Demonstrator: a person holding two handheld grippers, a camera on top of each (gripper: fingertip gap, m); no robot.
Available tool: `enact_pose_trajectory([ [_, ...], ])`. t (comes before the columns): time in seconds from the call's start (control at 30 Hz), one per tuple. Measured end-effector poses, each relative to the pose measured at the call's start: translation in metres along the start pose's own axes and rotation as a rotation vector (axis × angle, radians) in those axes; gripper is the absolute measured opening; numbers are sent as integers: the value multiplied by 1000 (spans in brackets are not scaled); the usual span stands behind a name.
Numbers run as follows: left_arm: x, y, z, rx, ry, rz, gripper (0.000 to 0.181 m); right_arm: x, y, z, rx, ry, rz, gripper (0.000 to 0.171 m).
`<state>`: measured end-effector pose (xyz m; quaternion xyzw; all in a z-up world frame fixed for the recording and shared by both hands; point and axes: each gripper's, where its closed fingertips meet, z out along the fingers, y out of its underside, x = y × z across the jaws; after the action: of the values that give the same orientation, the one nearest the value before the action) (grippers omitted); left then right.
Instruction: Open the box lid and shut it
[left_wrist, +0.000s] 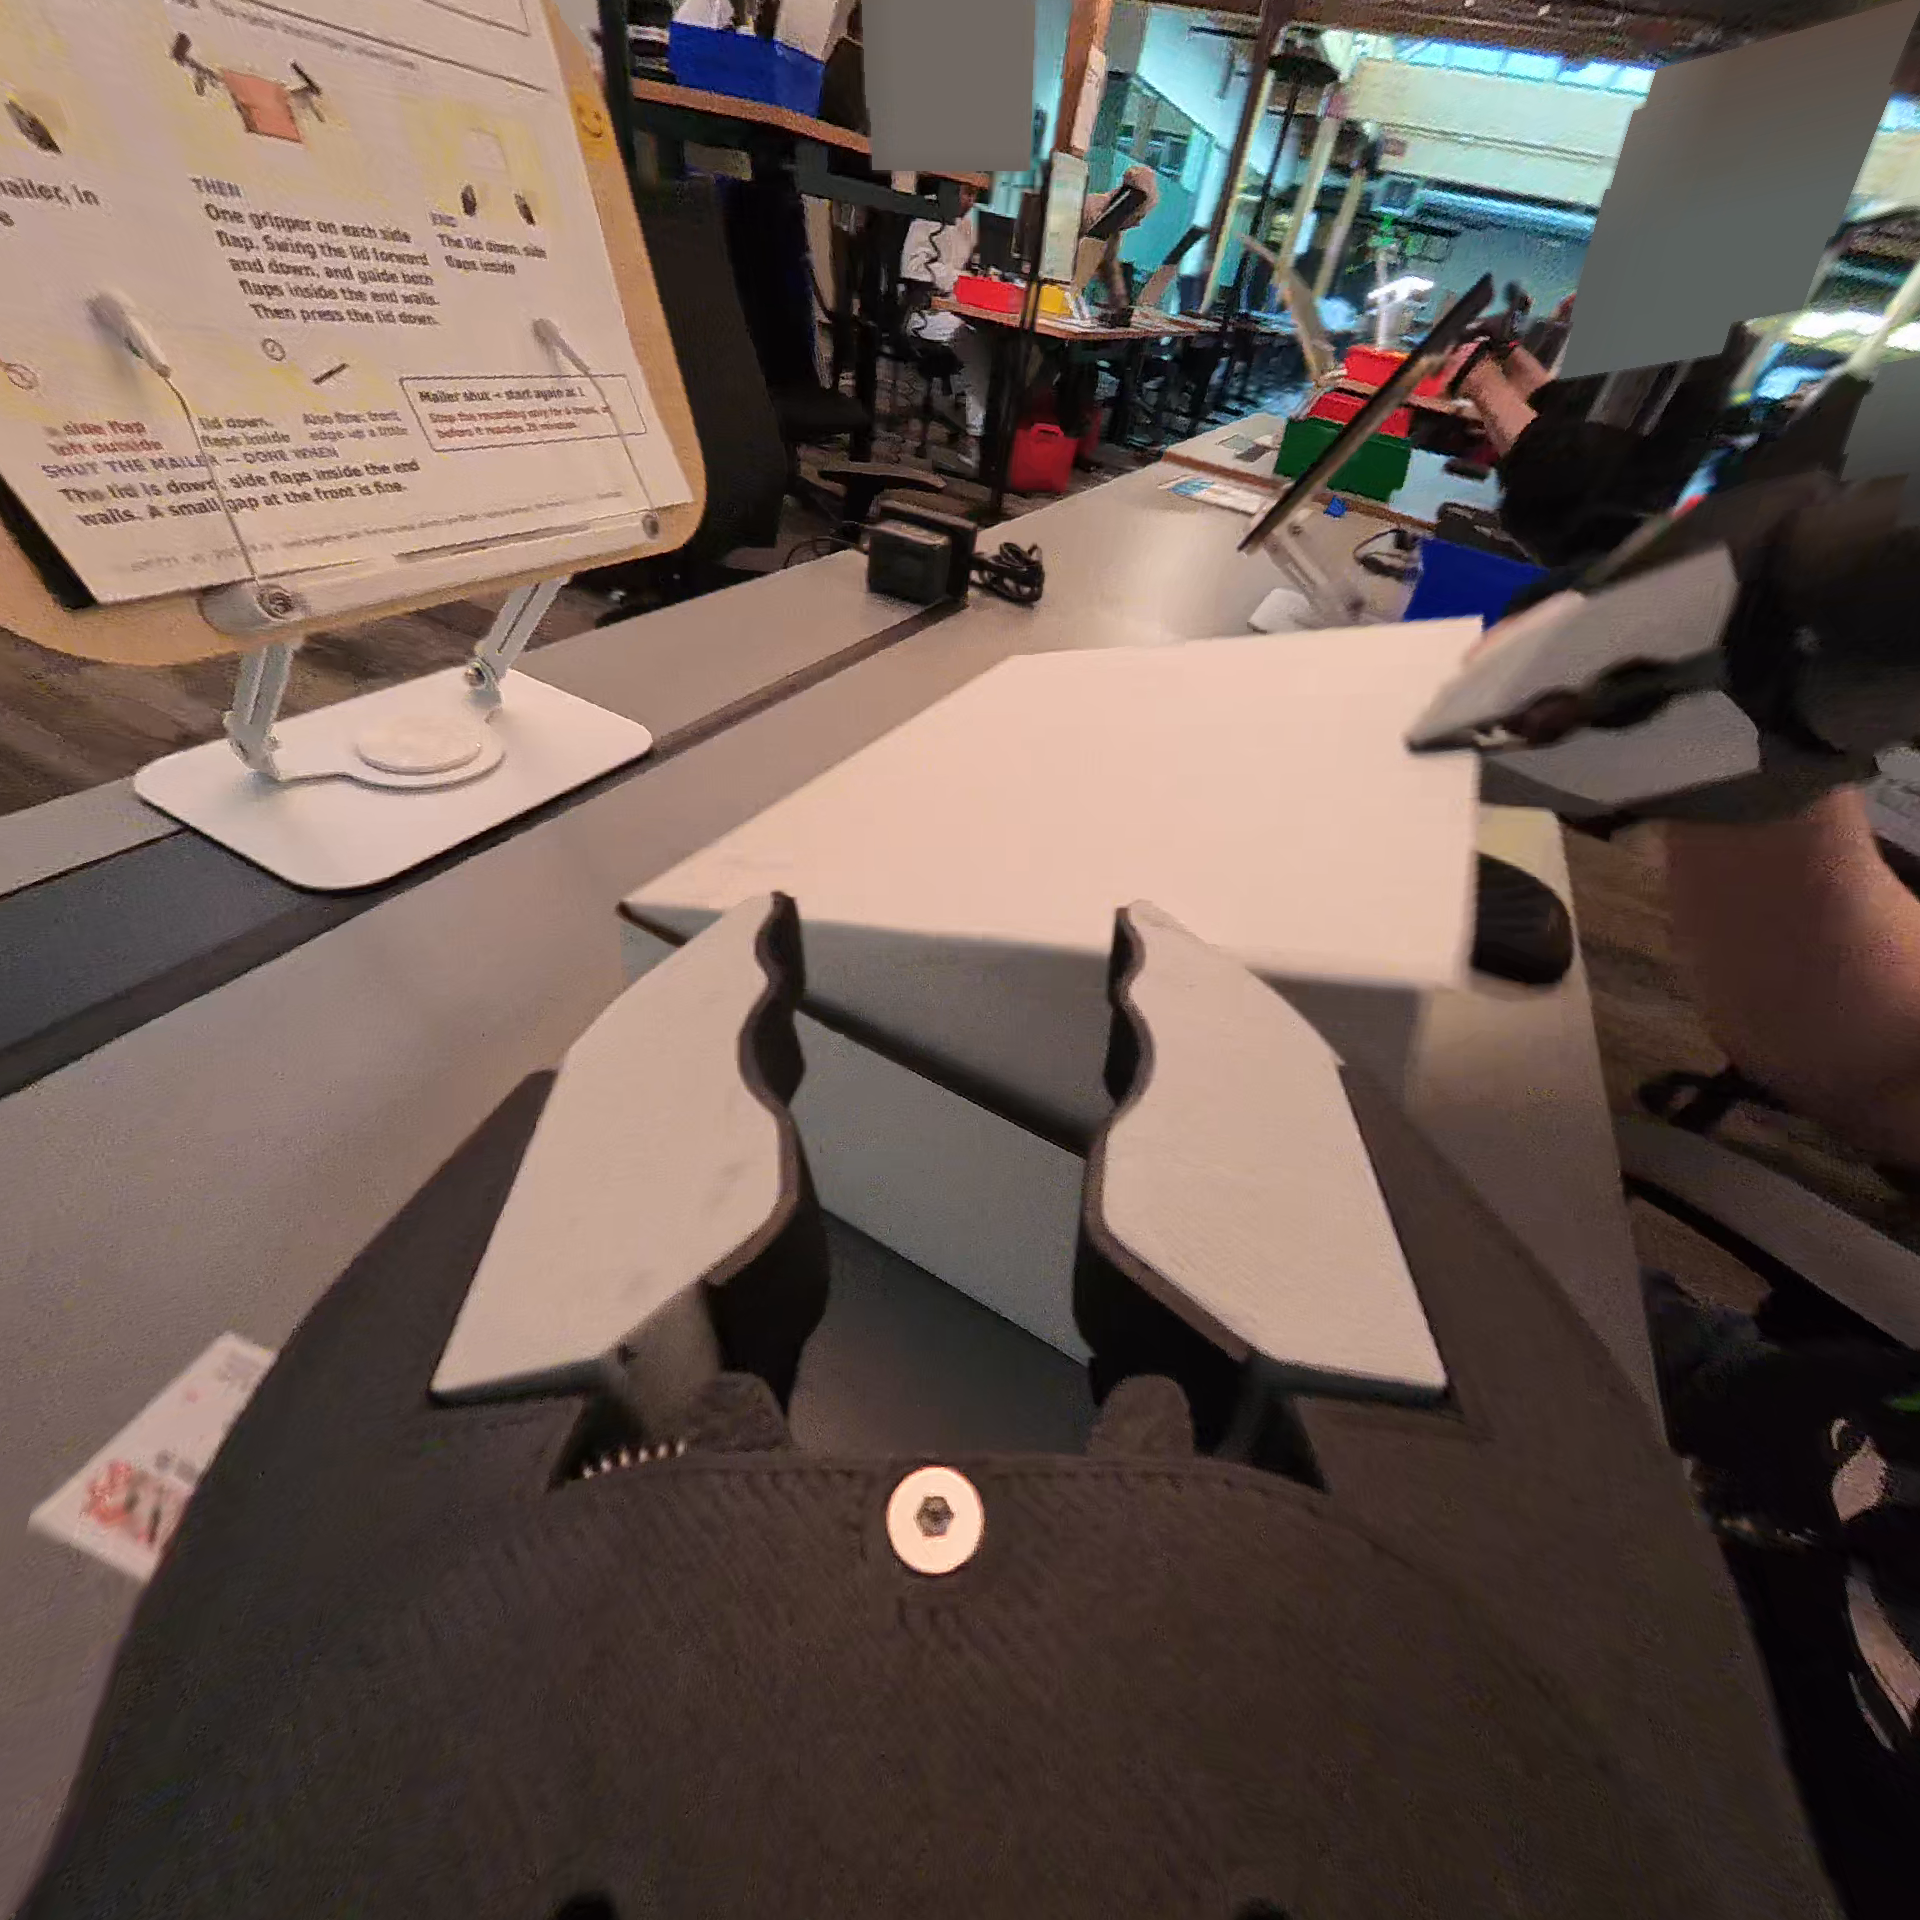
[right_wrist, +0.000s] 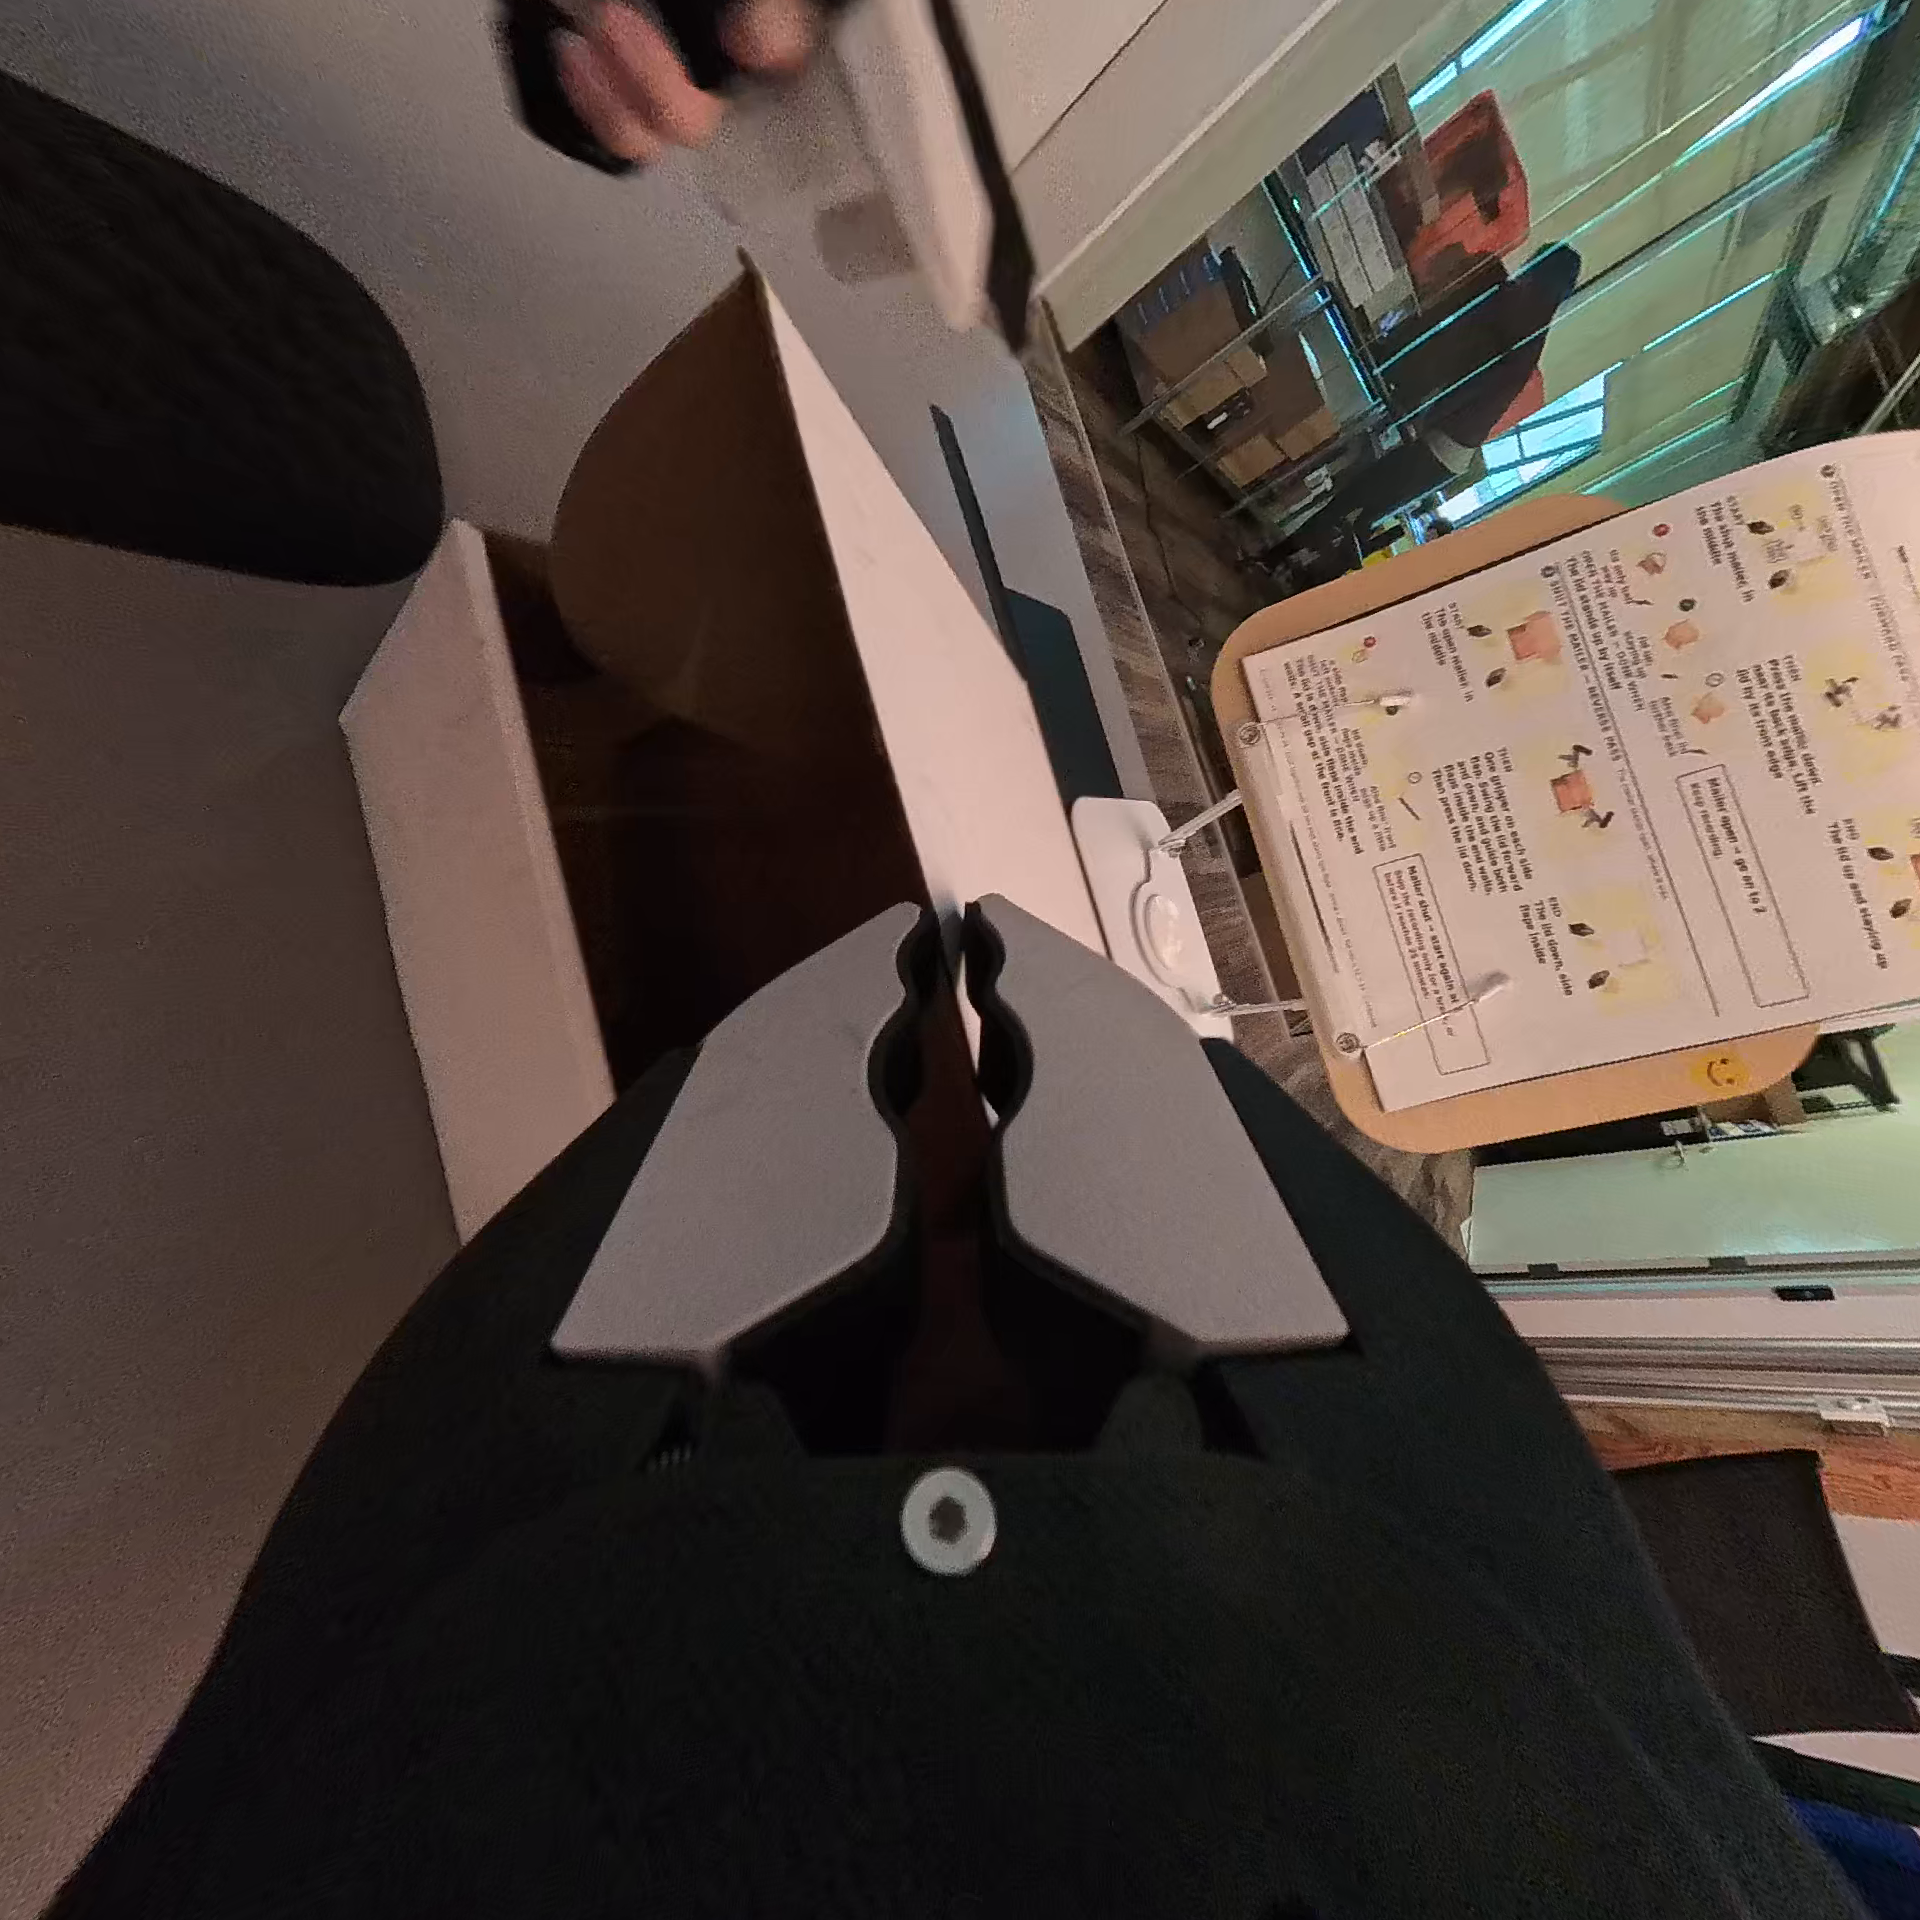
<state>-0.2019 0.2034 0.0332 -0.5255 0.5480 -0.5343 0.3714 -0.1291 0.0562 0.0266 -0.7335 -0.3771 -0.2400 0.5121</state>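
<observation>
A white cardboard box stands on the grey table (left_wrist: 312, 1143). Its lid (left_wrist: 1091, 790) is raised a little above the side wall (left_wrist: 935, 1132). My left gripper (left_wrist: 951, 920) is open, its tips at the lid's near edge, with nothing between the fingers. My right gripper (right_wrist: 943, 930) is shut on the lid's thin edge; it also shows in the left wrist view (left_wrist: 1444, 727) at the lid's far right corner. The right wrist view shows the lid's white outside (right_wrist: 935, 675), the brown inside with a rounded side flap (right_wrist: 665, 582), and the box's wall (right_wrist: 468, 852). The left gripper (right_wrist: 883, 156) is blurred at the top.
A tan document stand with an instruction sheet (left_wrist: 312, 312) on a white base (left_wrist: 395, 769) stands left of the box; it also shows in the right wrist view (right_wrist: 1558, 779). A black power adapter (left_wrist: 920, 561) lies behind. A black rounded object (left_wrist: 1517, 935) sits beside the box.
</observation>
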Motion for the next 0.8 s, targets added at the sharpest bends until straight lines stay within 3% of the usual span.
enact_pose_trajectory([
  [0.1,43,5,-11,23,-60,22,65,11,-4,2,-26,-7,-8,5],
  [0.2,76,17,2,25,-163,37,69,27,-8,1,-54,-11,7,4],
  [0.37,57,49,38,-142,-547,126,62,51,-17,0,-82,-48,57,4],
  [0.43,45,50,43,-180,-622,150,32,59,-18,1,-87,-64,67,4],
  [0.53,36,40,40,-215,-690,137,20,79,-17,-6,-49,20,122,16],
  [0.6,31,33,33,-267,-743,162,13,98,-8,-36,-16,160,155,23],
  [0.7,25,18,27,-315,-779,193,7,121,2,-119,198,473,275,27],
  [0.77,21,12,27,-367,-778,191,7,121,29,-159,270,597,412,29],
  [0.8,19,10,27,-394,-781,190,7,119,51,-165,240,630,503,39],
])
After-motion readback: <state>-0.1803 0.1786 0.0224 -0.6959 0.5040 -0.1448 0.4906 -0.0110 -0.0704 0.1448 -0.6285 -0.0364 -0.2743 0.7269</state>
